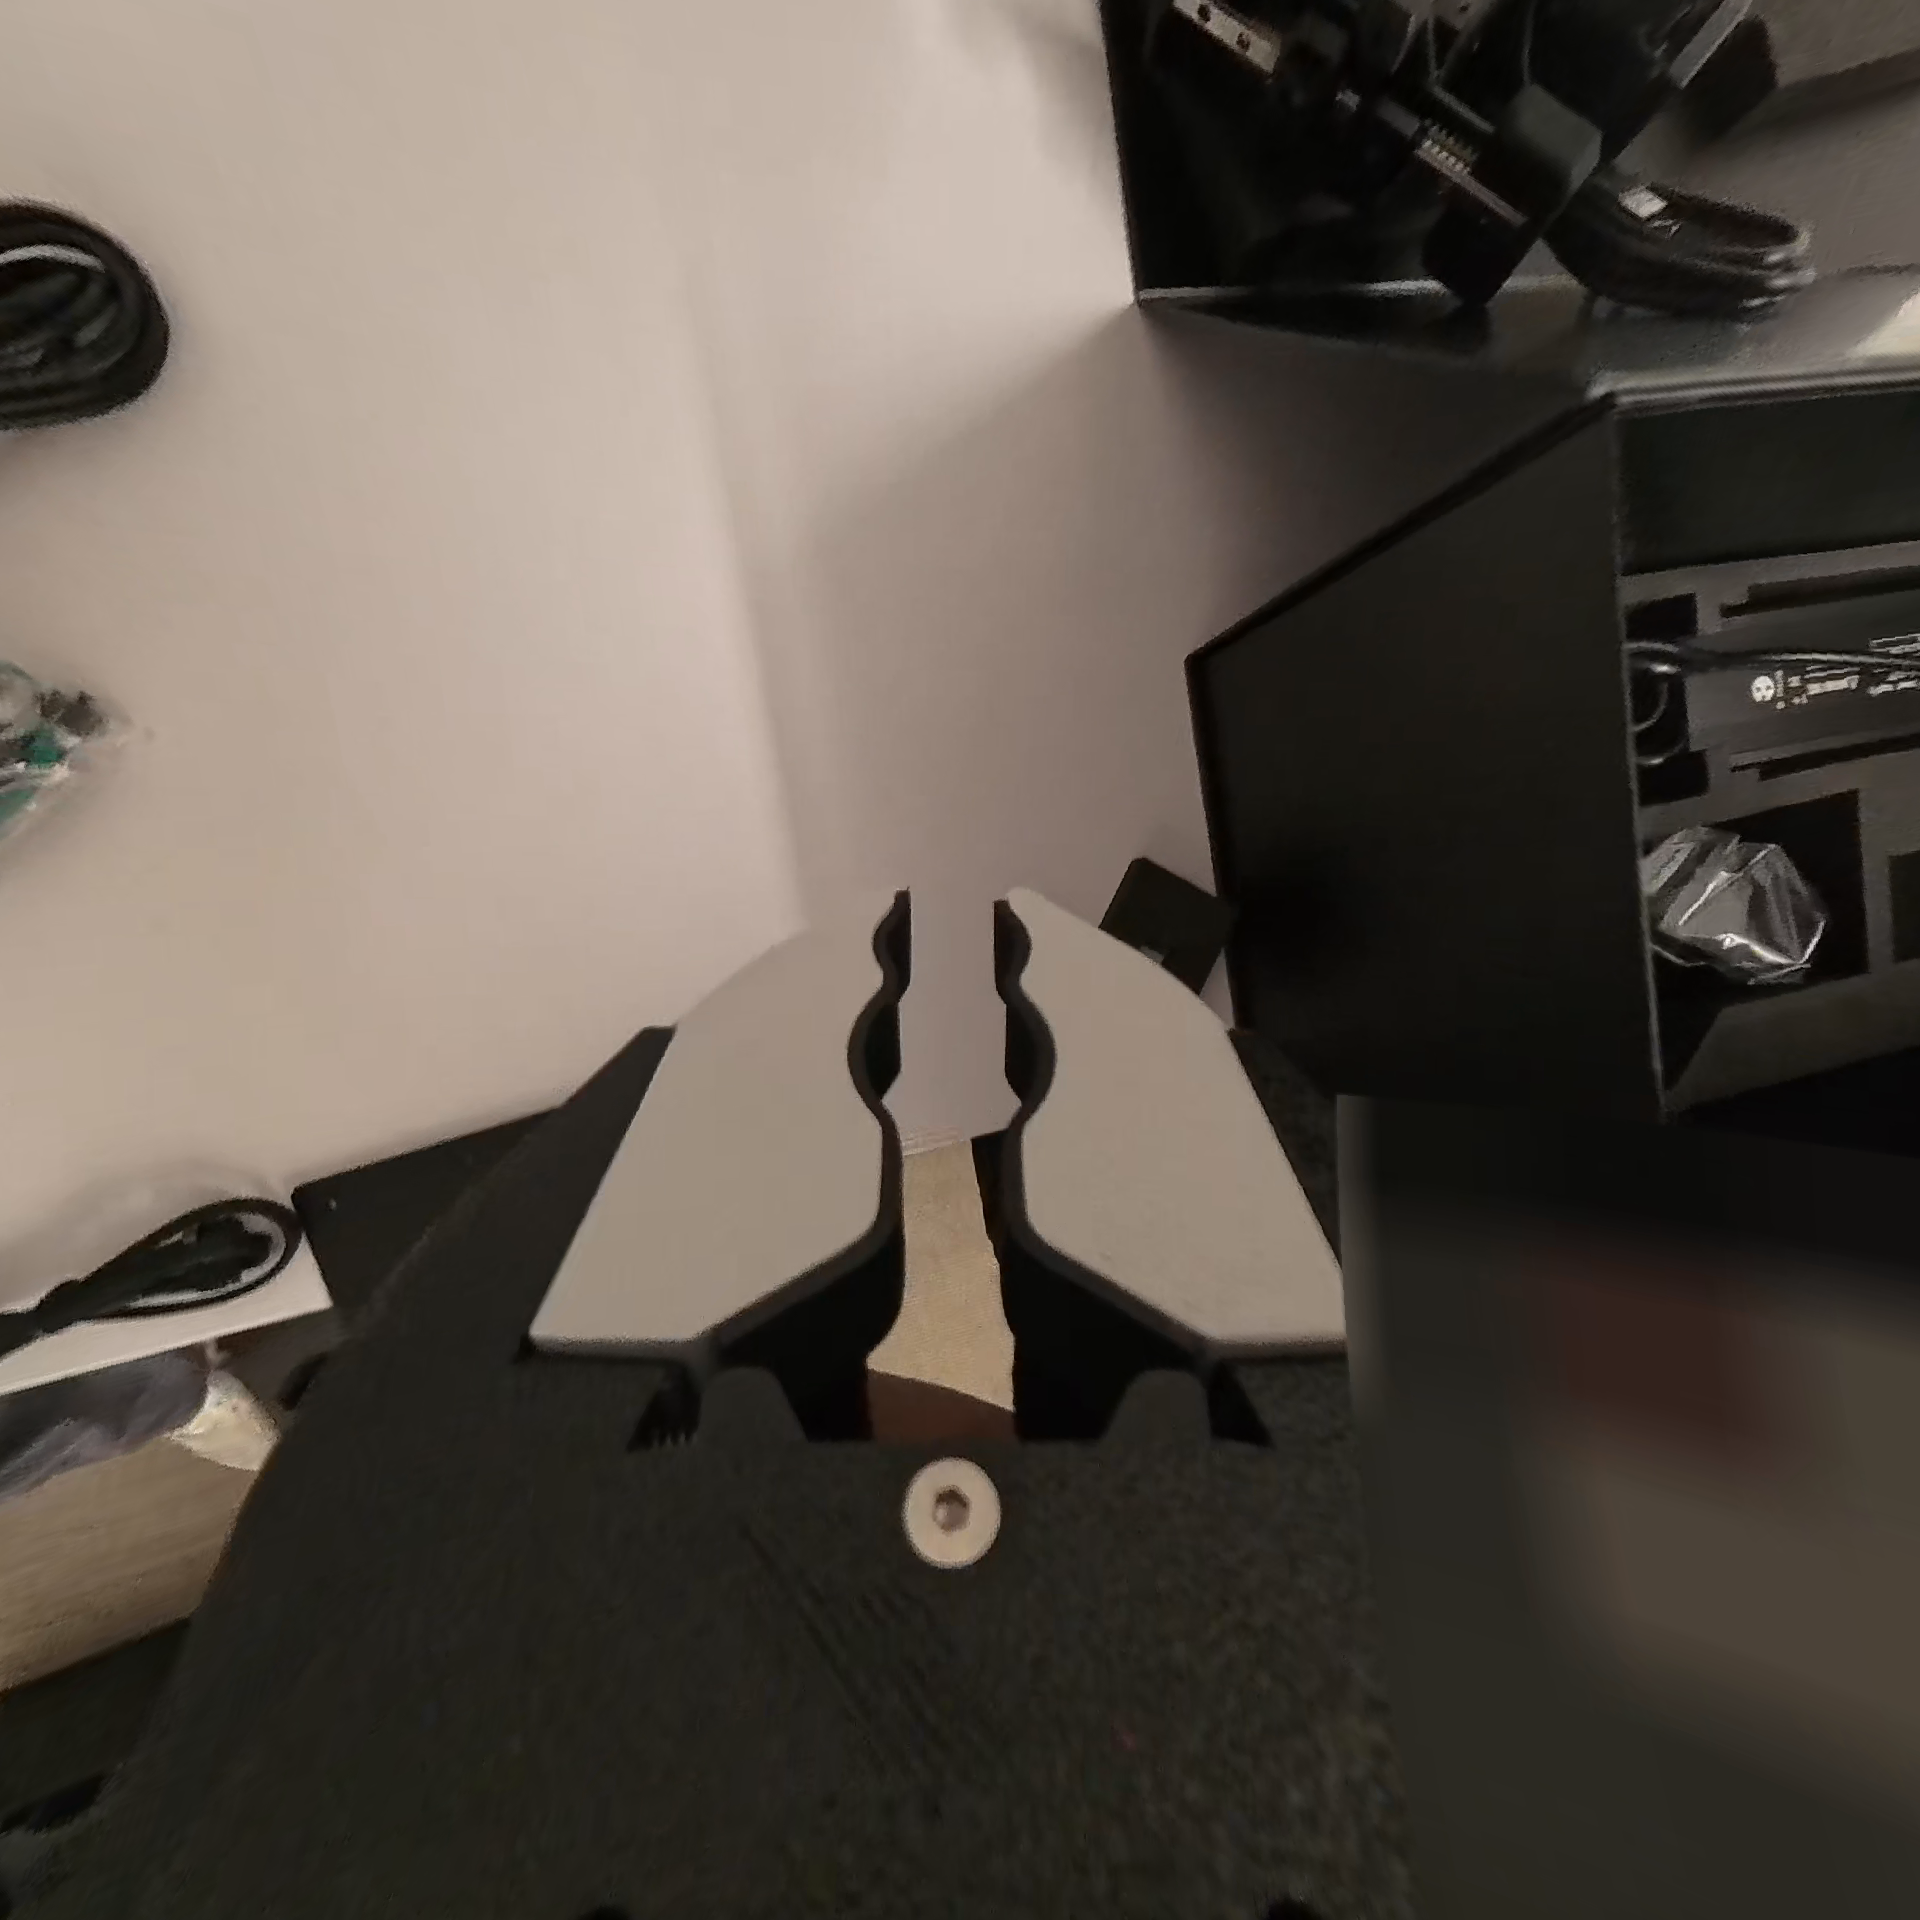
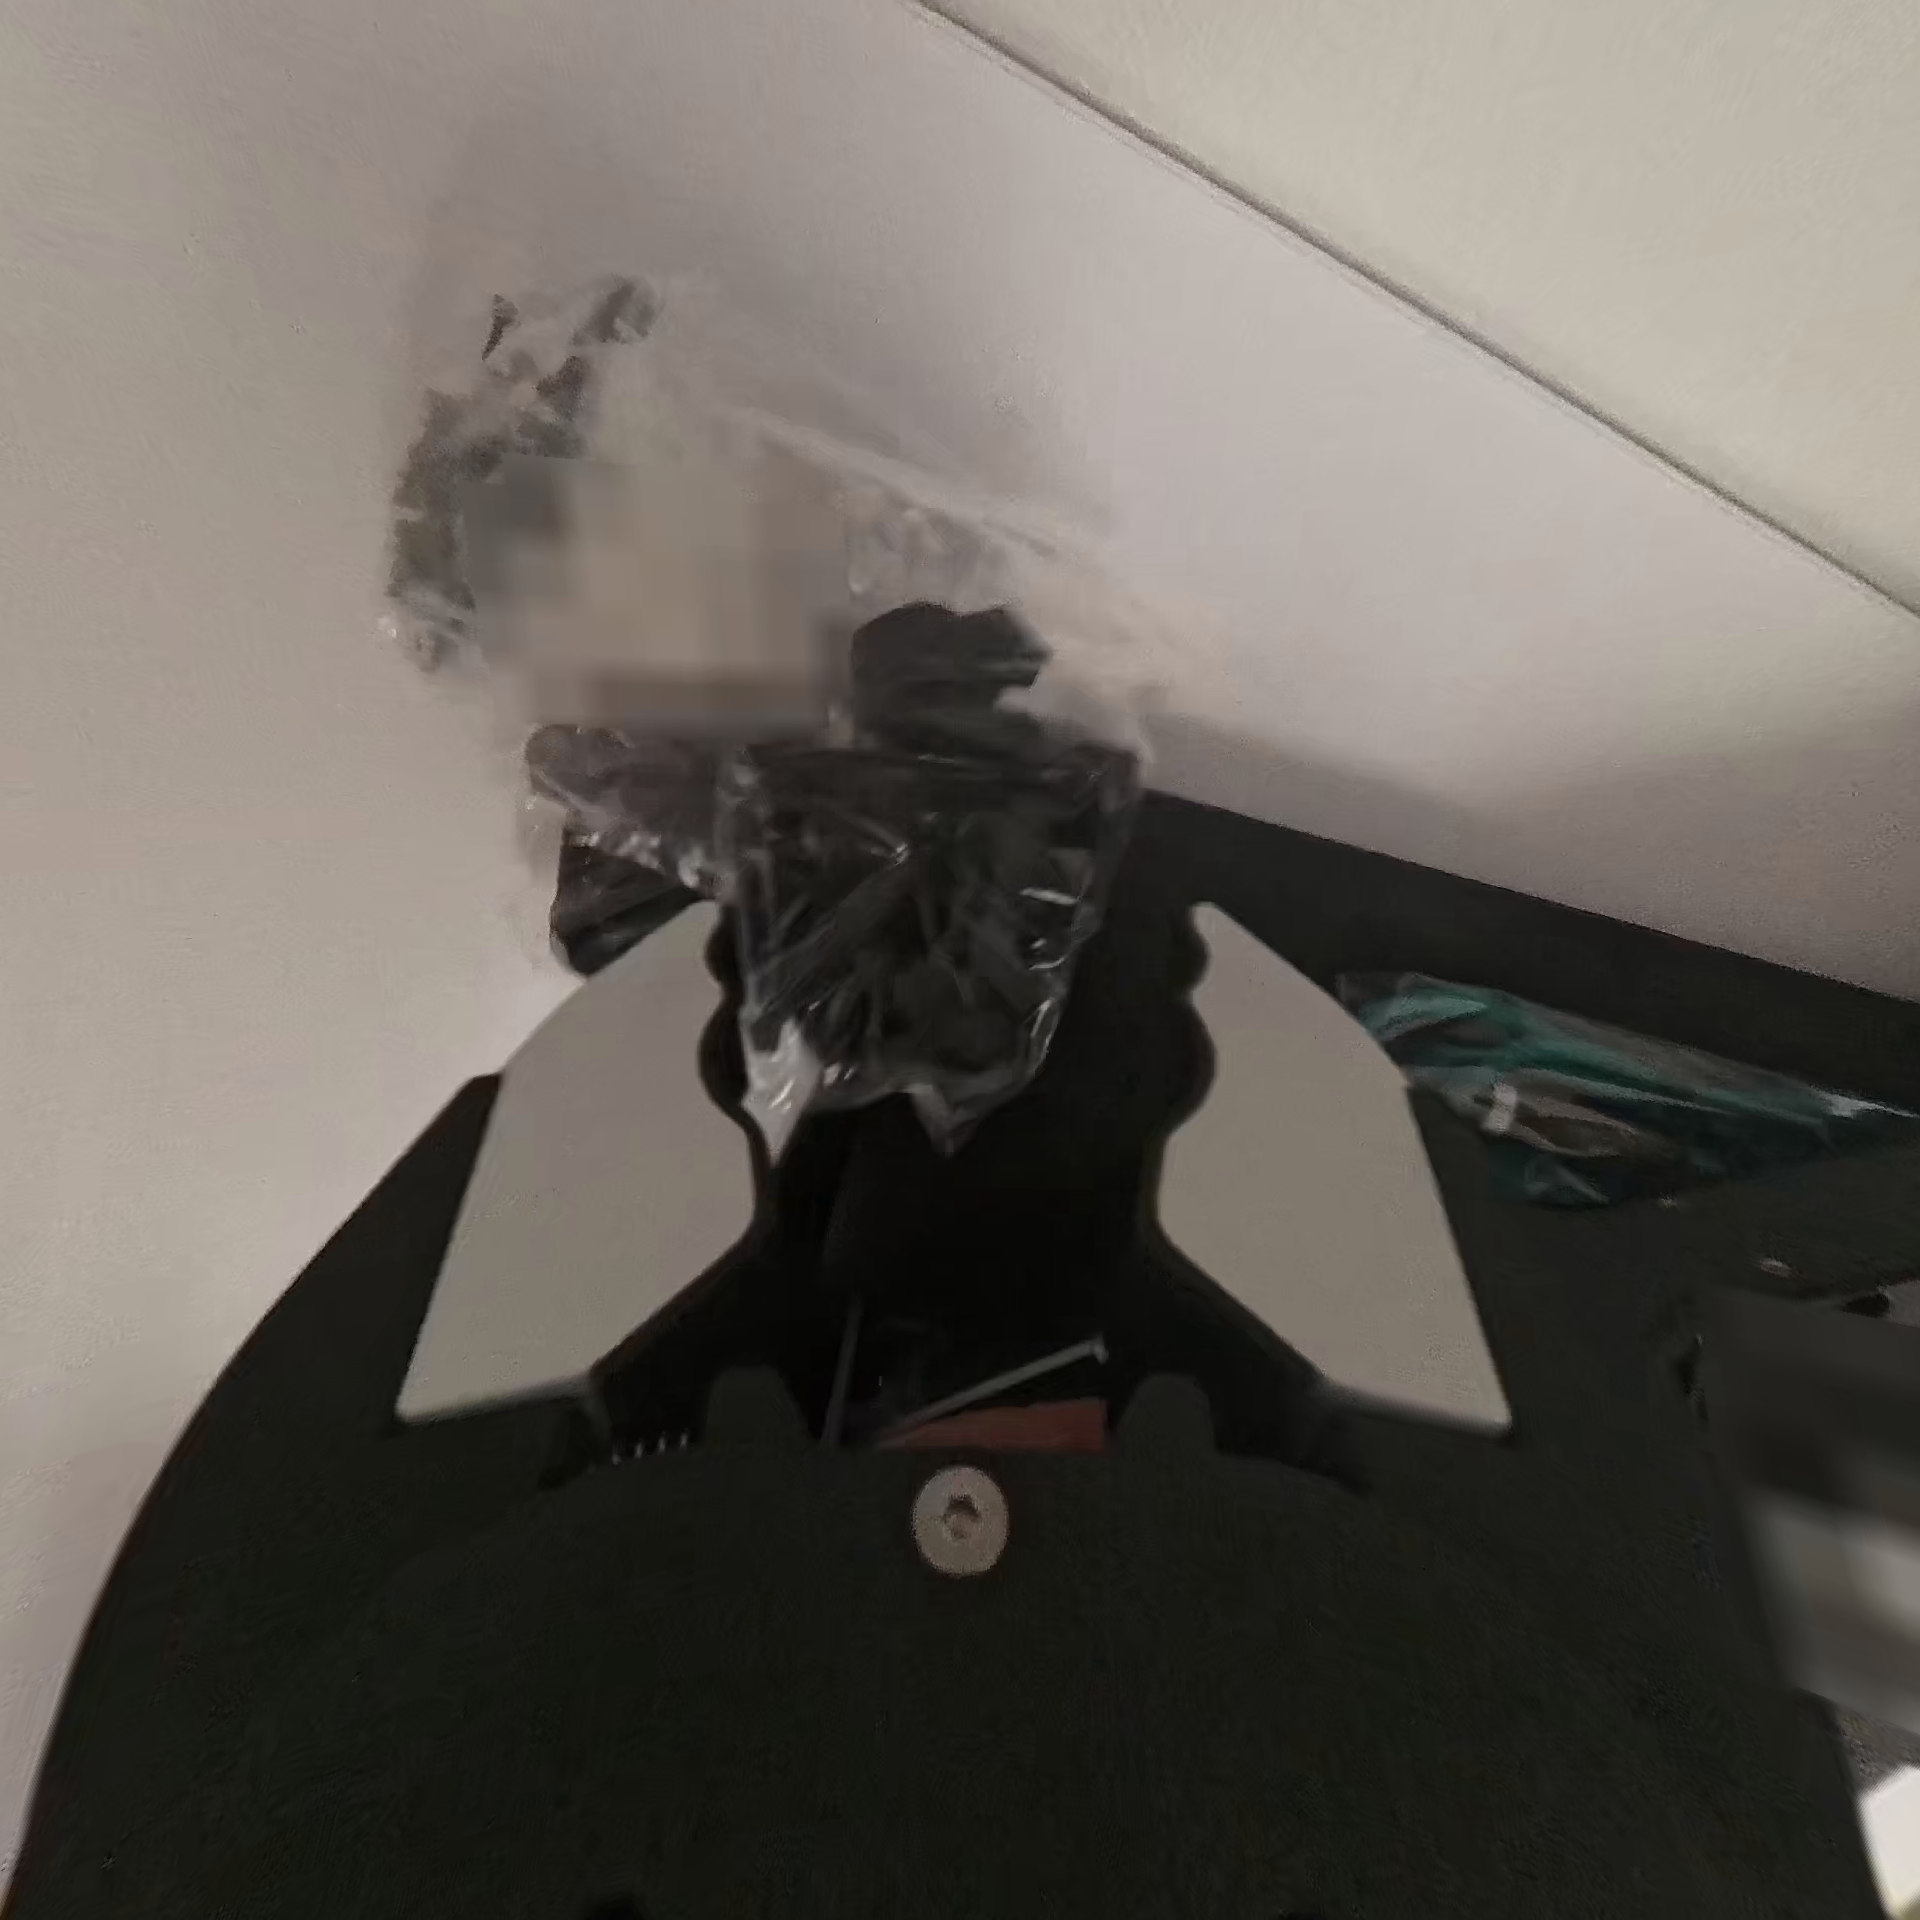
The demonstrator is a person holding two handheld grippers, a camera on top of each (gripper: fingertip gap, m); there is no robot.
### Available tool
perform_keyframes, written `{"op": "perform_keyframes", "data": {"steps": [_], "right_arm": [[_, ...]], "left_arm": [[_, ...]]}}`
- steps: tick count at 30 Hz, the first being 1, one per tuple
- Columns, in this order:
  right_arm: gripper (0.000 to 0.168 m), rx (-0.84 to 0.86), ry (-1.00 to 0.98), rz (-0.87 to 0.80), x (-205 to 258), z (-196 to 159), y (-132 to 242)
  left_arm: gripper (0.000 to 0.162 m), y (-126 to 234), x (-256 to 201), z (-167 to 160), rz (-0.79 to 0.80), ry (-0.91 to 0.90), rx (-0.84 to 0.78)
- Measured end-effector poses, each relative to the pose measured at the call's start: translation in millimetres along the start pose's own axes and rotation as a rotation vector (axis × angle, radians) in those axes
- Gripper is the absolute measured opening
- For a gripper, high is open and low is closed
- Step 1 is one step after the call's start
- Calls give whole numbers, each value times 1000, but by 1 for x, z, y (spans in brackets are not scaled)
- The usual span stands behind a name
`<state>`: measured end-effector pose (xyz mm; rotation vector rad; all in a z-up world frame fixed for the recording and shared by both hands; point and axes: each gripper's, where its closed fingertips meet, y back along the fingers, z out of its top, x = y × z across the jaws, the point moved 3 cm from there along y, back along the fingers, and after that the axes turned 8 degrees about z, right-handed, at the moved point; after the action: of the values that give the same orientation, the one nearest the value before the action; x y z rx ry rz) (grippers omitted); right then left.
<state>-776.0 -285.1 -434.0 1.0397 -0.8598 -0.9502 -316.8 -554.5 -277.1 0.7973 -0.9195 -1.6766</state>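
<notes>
My right gripper (image 2: 956, 914) is open wide over a white surface (image 2: 208, 727). A clear plastic bag of black parts (image 2: 914, 831) lies between its fingertips and stretches forward and left; the picture is blurred, and I cannot tell whether the fingers touch it. My left gripper (image 1: 951, 904) is empty, its fingers almost together with a narrow gap, above the white surface (image 1: 468, 520). An open black box (image 1: 1403, 831) stands just to its right, with a black device (image 1: 1818, 707) and a plastic-wrapped item (image 1: 1735, 914) in its foam insert.
A coiled black cable (image 1: 73, 312) and a small bag with green parts (image 1: 42, 748) lie at the left. Another black cable (image 1: 177, 1247) lies at the lower left. A black tray (image 1: 1247, 208) with the other gripper and cables is at the top right. A teal packet (image 2: 1558, 1081) lies at the right.
</notes>
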Motion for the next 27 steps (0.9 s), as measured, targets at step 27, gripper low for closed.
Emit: {"op": "perform_keyframes", "data": {"steps": [27], "right_arm": [[80, -307, 149, 172, 11, -414, 336]], "left_arm": [[18, -5, -254, 35, -419, -327, -23]]}}
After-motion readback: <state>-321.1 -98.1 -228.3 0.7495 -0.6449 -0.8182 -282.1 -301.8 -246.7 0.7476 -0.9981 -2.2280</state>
